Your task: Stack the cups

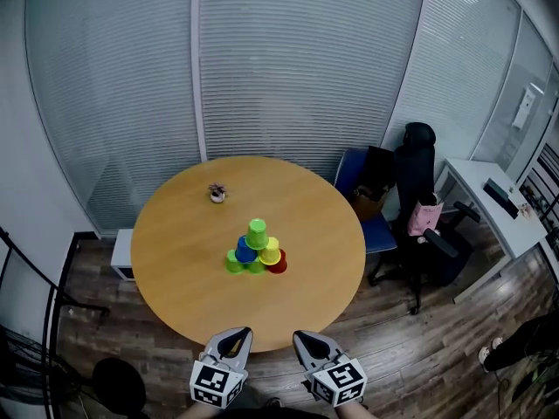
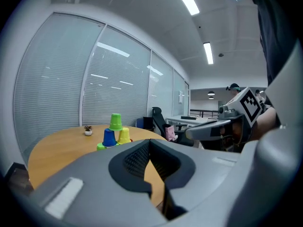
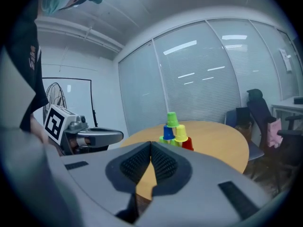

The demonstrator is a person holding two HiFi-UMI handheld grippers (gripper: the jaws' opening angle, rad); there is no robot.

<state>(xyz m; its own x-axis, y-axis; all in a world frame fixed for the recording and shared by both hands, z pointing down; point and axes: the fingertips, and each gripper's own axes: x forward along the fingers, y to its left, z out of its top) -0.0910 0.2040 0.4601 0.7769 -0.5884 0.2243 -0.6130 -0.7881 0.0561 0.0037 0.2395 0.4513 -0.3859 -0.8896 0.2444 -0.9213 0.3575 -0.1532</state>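
Facing right gripper view: red cup [image 3: 188, 144]

We look down on a round wooden table [image 1: 175, 260], where a pyramid of cups stands near the middle: a green cup [image 1: 256, 232] on top, a blue cup [image 1: 245, 250] and a yellow cup [image 1: 270, 251] beneath it, and a red cup [image 1: 279, 265] at the right end of the base. A small potted plant [image 1: 217, 192] sits well behind the stack. Our left gripper [image 1: 234, 343] and right gripper [image 1: 307, 342] hang side by side just off the near edge.
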